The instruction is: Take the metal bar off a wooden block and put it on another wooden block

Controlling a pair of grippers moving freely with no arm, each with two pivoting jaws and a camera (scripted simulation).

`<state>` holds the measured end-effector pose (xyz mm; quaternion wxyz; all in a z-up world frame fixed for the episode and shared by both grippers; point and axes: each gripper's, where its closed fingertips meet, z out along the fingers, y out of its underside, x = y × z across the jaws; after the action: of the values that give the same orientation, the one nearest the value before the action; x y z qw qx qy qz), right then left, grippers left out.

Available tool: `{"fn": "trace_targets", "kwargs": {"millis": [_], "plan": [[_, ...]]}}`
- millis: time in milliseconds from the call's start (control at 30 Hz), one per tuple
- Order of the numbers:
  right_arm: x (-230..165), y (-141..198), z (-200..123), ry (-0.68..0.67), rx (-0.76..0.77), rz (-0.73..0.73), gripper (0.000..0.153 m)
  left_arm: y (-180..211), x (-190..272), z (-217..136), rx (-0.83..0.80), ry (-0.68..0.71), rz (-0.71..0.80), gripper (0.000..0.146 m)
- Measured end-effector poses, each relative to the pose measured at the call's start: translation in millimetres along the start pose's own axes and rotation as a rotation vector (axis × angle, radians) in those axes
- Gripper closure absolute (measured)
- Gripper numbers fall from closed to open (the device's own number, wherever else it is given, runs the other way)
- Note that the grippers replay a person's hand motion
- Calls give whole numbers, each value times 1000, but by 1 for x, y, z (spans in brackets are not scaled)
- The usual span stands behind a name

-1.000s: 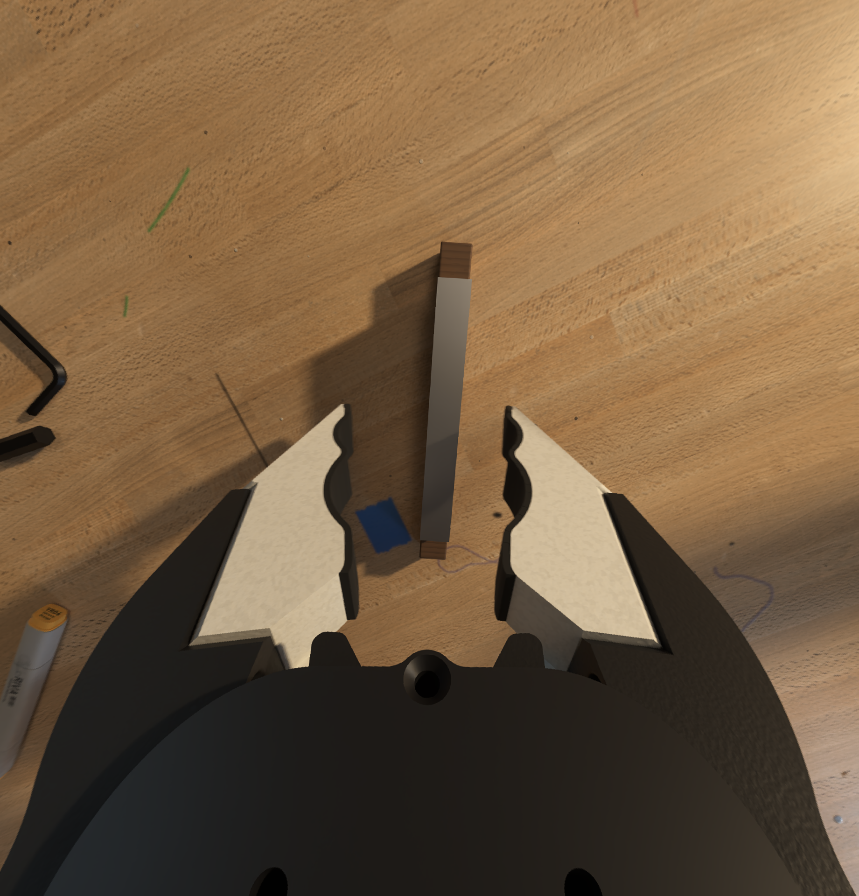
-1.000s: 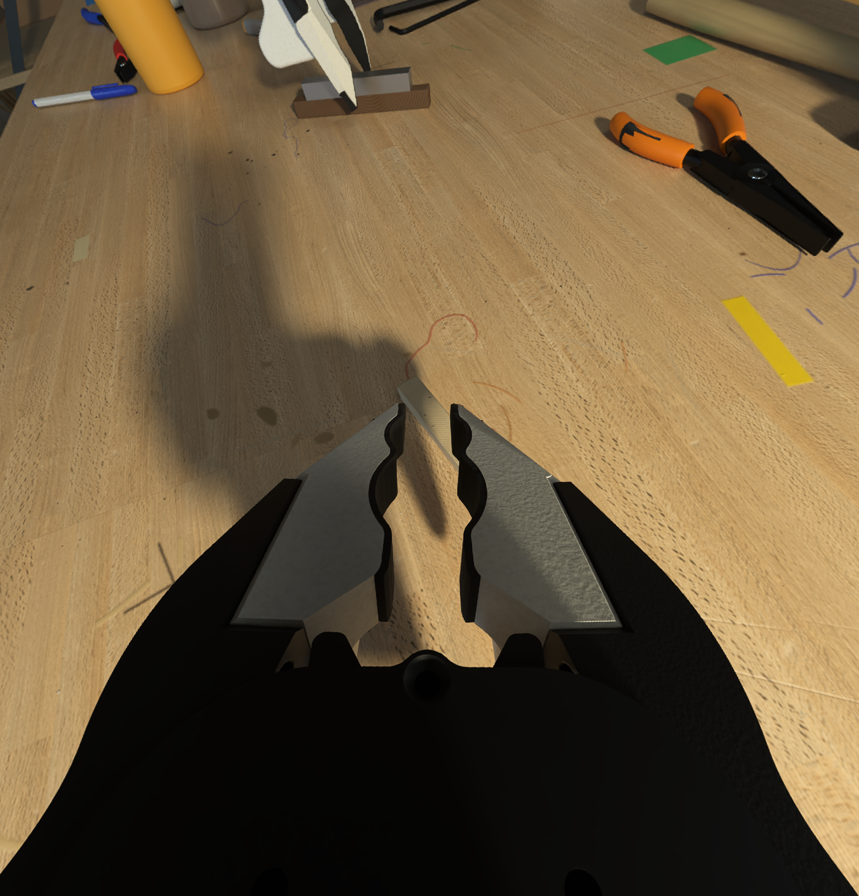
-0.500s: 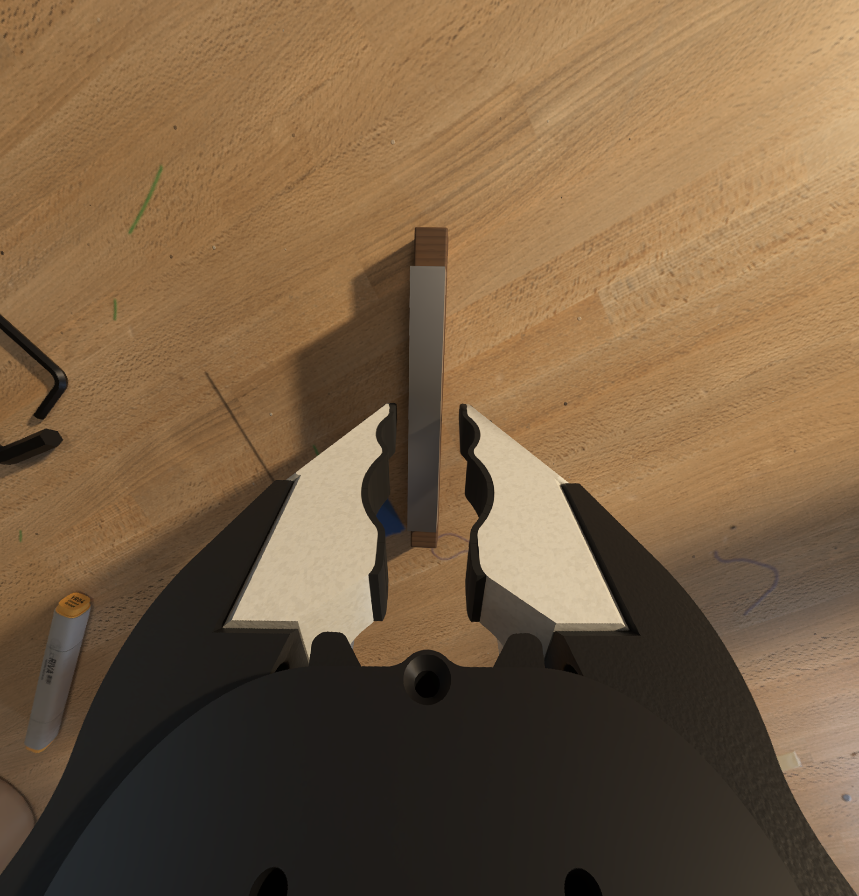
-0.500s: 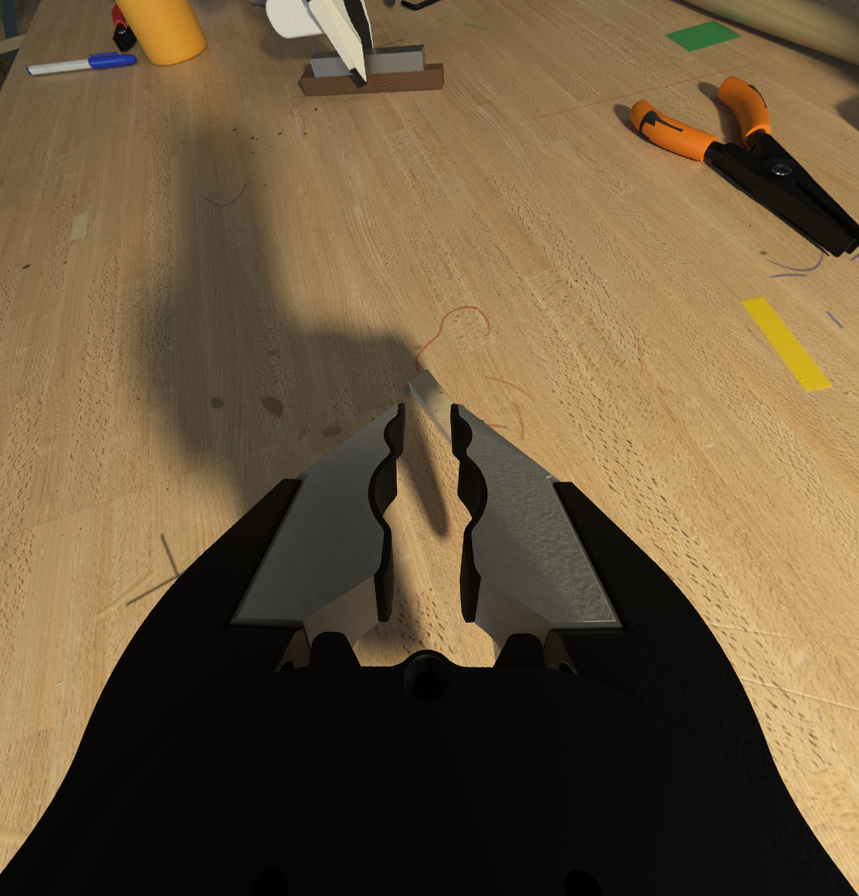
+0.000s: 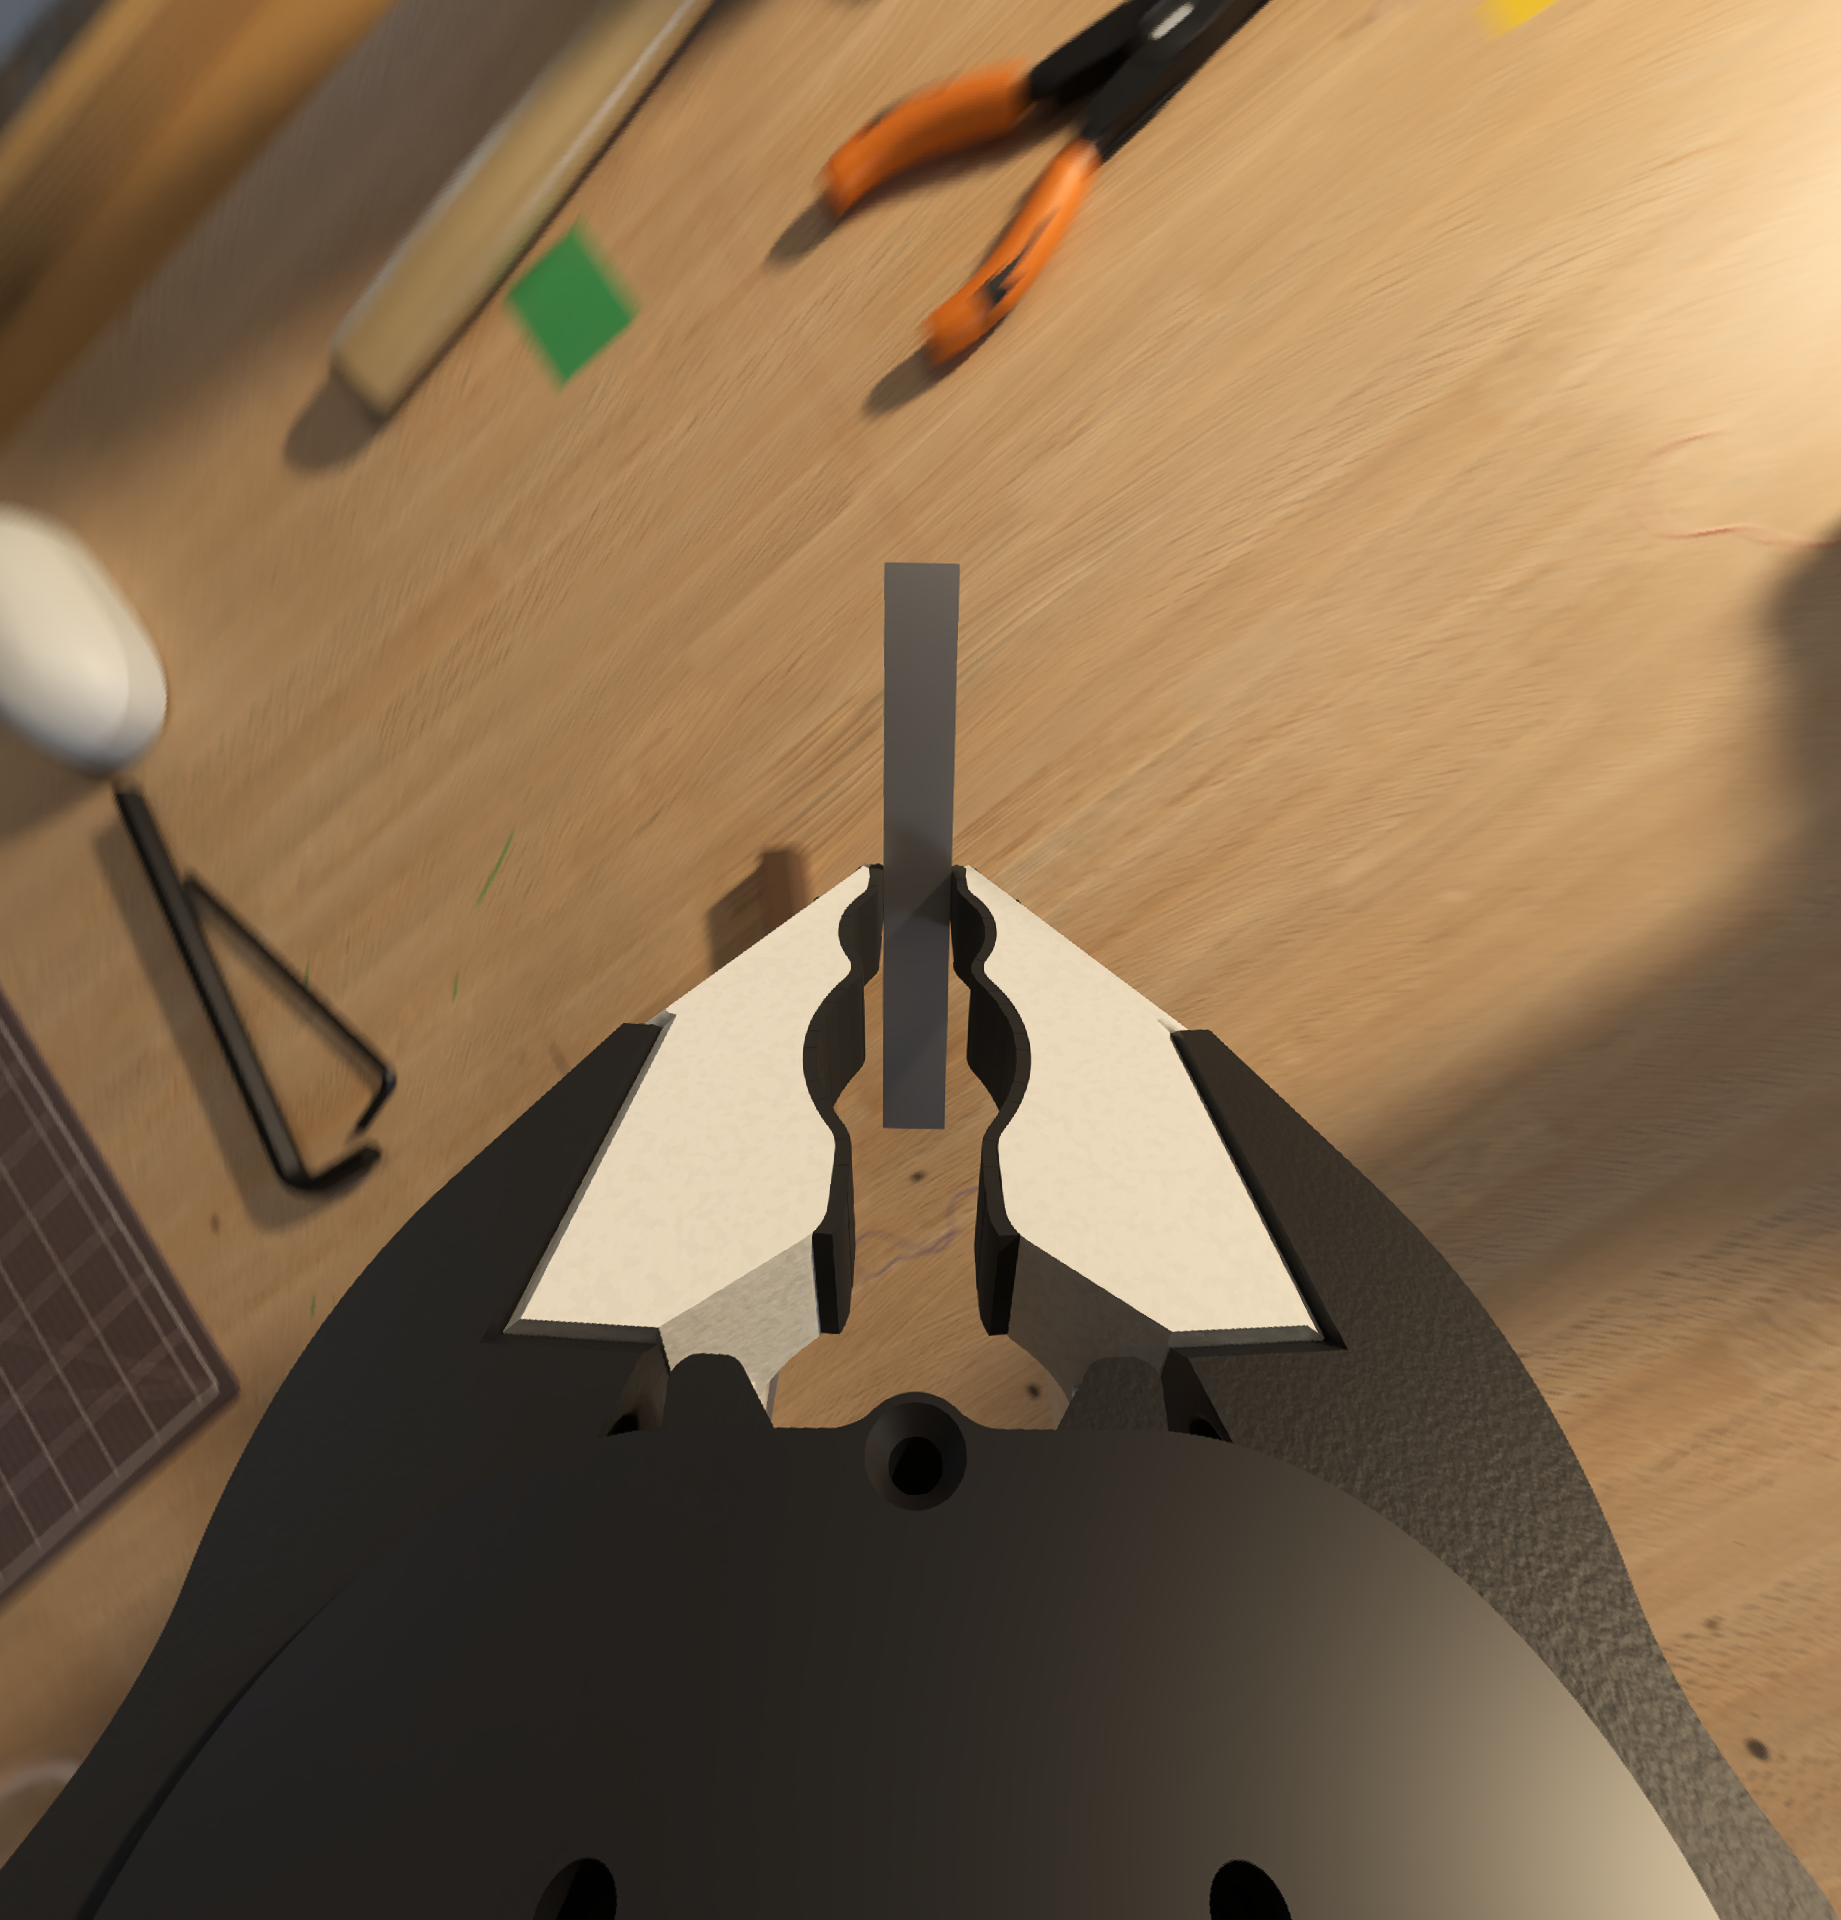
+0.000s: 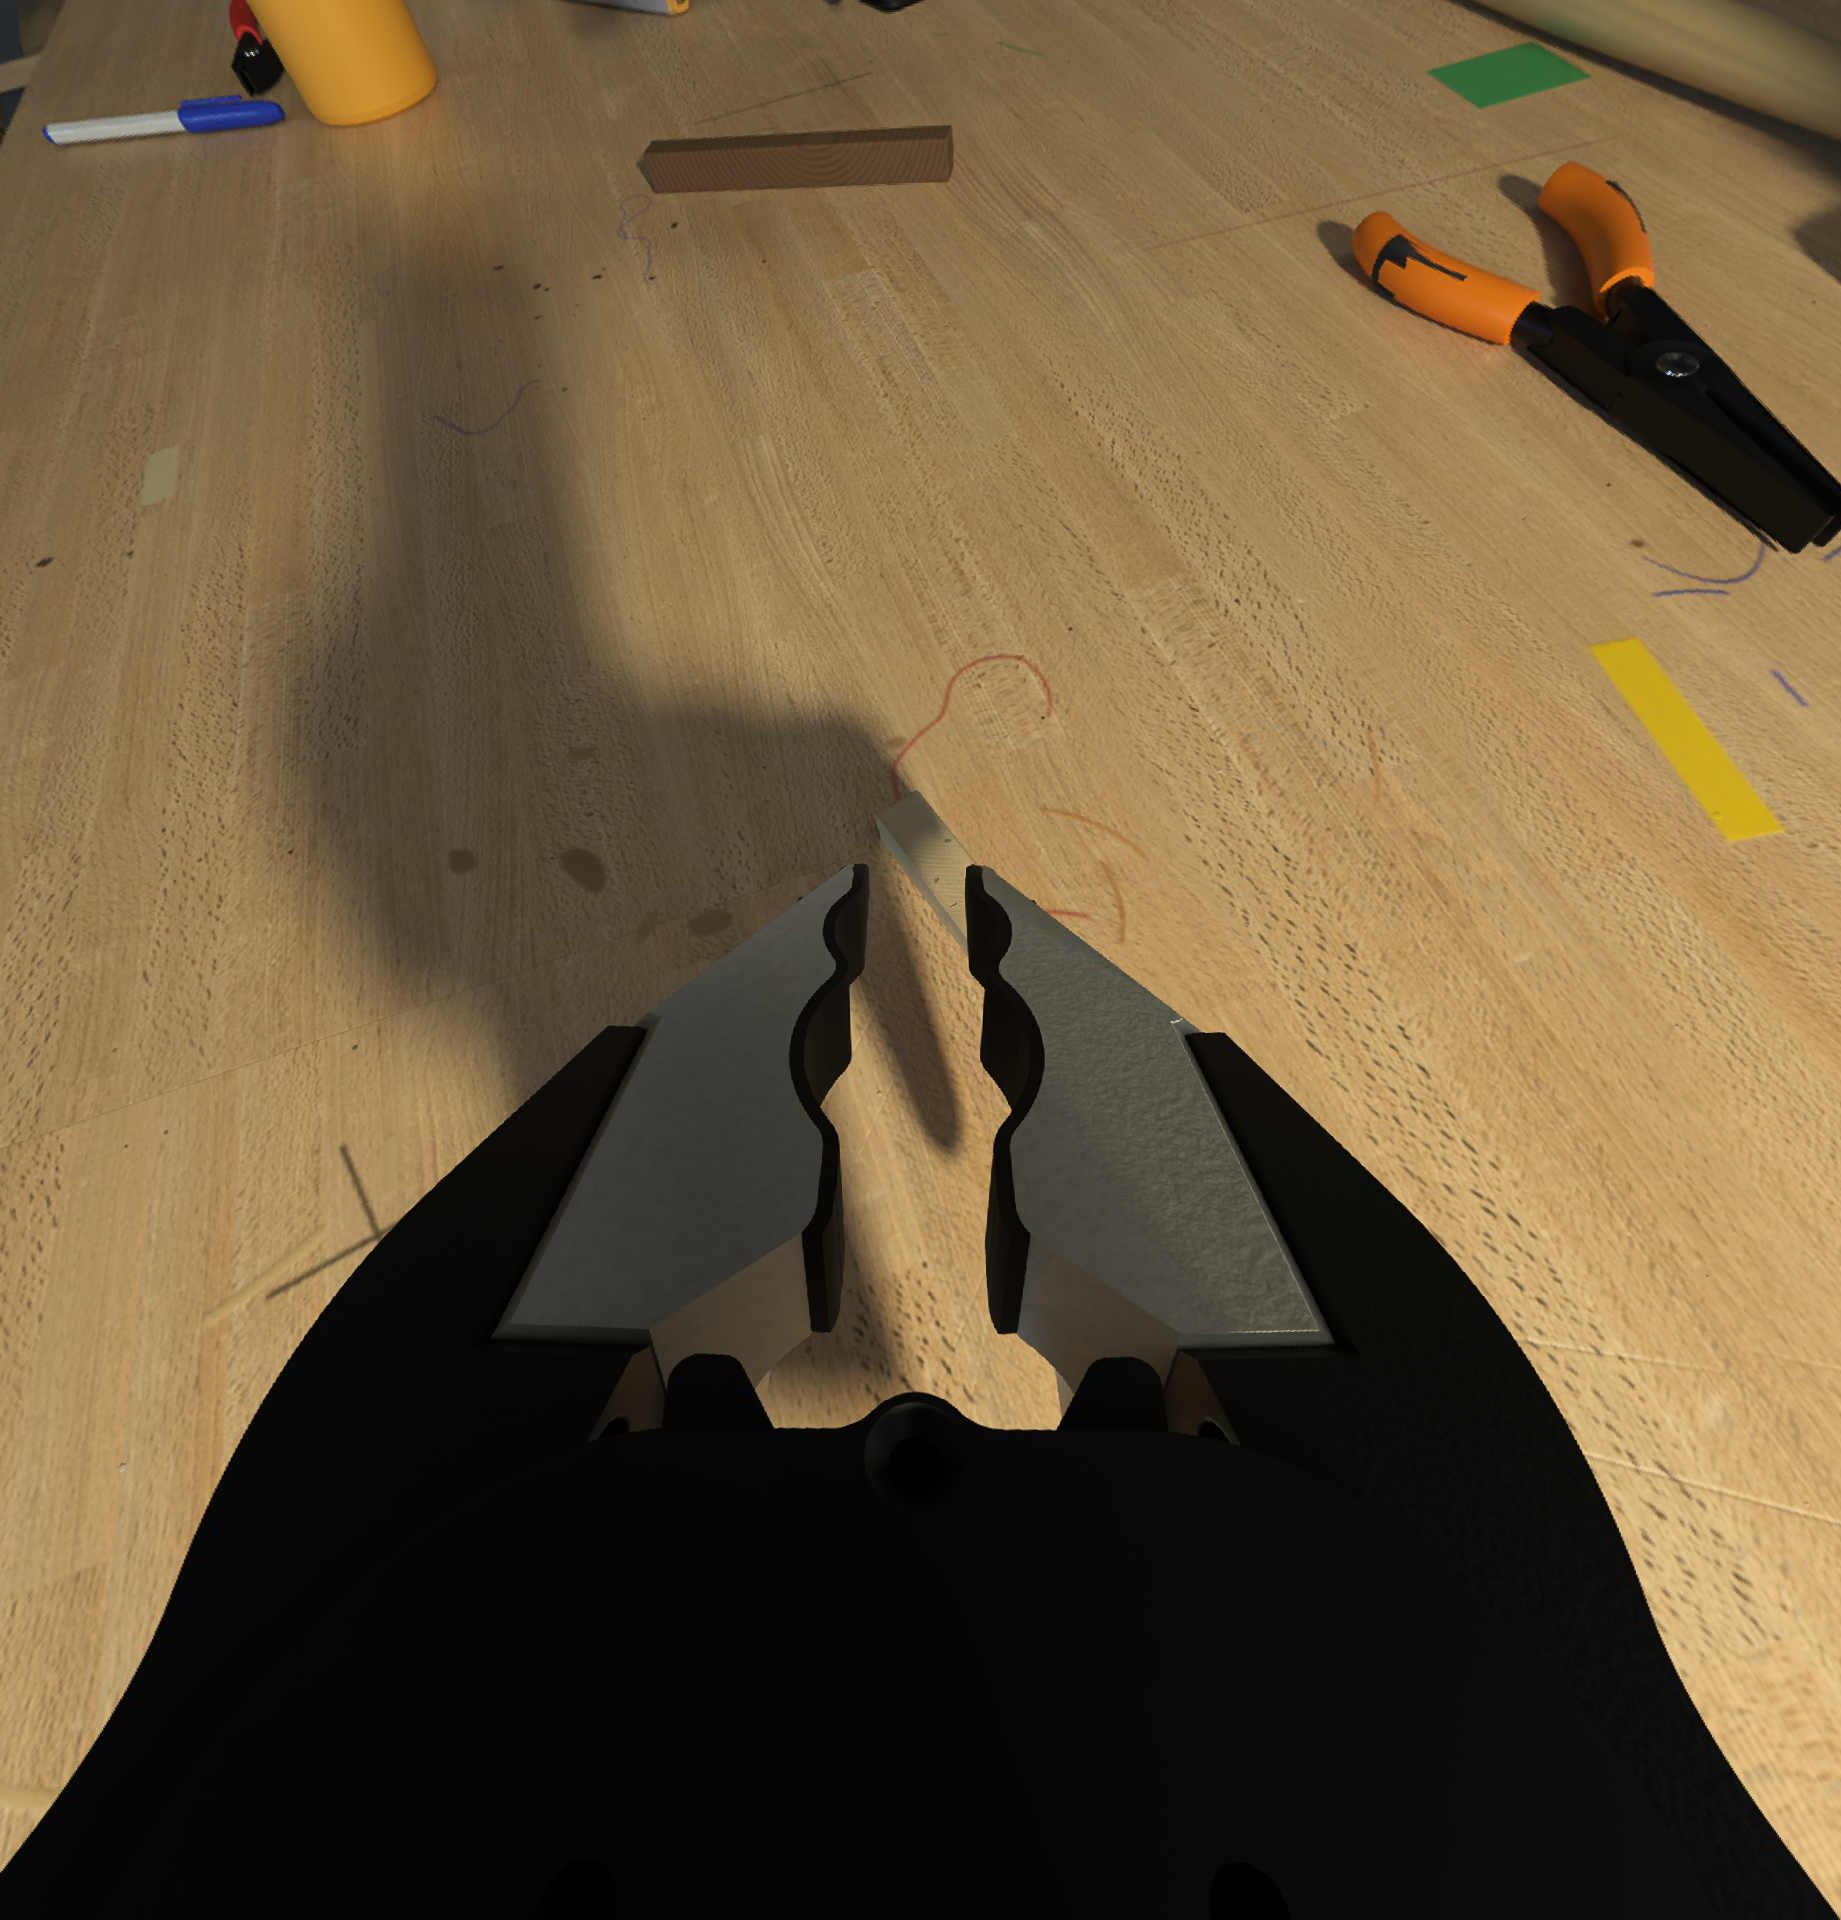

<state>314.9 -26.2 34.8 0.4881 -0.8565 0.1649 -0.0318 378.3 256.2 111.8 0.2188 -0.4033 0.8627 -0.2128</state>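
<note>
My left gripper is shut on the grey metal bar, which sticks out forward between its fingertips, held above the table. A corner of the dark brown wooden block shows just left of the left finger. In the right wrist view that block lies bare at the far middle of the table. My right gripper hovers low over the table with its jaws a narrow gap apart and nothing between them. A pale wooden block lies just past its tips, partly hidden by the right finger.
Orange-handled pliers lie at the right, also in the left wrist view. There is a green square, a wooden plank, a white oval object, black hex keys, a dark mat, a yellow cup, a blue marker and yellow tape.
My left gripper closed on the metal bar and lifted it off the dark block, swinging toward the pliers. It has left the right wrist view. The right gripper barely moved.
</note>
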Motion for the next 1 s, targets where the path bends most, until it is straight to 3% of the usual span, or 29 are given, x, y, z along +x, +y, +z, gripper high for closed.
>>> {"fn": "trace_targets", "kwargs": {"millis": [200, 400, 533, 700, 833, 967, 1000], "plan": [[4, -9, -5, 25, 67, -1, 136, -59, 100, -13, 123, 134, 240, 134], [29, -26, -32, 179, 153, -62, 138, -95, 175, 18, 180, 309, 339, 134], [42, -50, -69, 273, 312, -86, 140, -112, 218, 42, 166, 437, 394, 134], [54, -56, -87, 326, 373, -32, 144, -116, 262, 75, 93, 545, 444, 134], [54, -52, -83, 314, 344, -39, 142, -108, 287, 105, 35, 567, 452, 134], [49, -48, -75, 302, 307, -65, 142, -106, 299, 113, 54, 592, 428, 133], [48, -47, -72, 301, 295, -71, 142, -106, 301, 113, 64, 607, 414, 117]]}}
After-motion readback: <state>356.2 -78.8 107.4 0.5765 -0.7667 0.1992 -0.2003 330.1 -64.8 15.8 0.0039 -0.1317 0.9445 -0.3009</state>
